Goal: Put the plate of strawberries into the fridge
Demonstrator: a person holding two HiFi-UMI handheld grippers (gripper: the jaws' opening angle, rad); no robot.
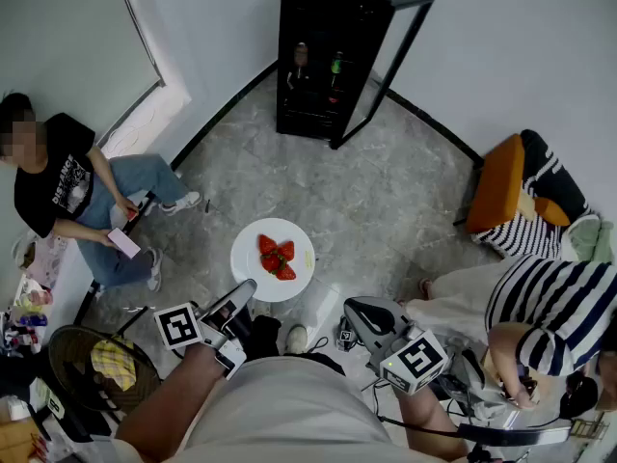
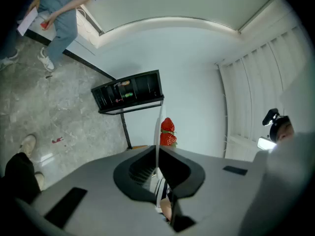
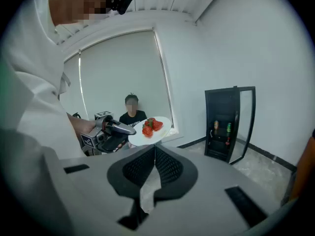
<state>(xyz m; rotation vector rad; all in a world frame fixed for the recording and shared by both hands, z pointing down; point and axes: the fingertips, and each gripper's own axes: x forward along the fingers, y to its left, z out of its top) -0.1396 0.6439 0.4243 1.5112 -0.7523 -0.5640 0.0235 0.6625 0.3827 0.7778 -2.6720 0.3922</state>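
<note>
So the plate (image 1: 249, 256) of strawberries (image 1: 278, 257) sits at the middle of the head view, pinched by its rim in my left gripper (image 1: 243, 293). My right gripper (image 1: 361, 309), at lower right, is clamped tight on nothing. I judge the pick-up done and the whole carry and placing still to do, since the fridge (image 1: 323, 56) stands well apart at top centre with its door (image 1: 413, 2) already open. Between us lies bare grey marbled floor (image 1: 386, 201) running to white walls (image 1: 501, 46), with one person (image 1: 67, 186) seated at the left edge and another in a striped top (image 1: 549, 316) at lower right, near an orange cushion (image 1: 496, 183).
</note>
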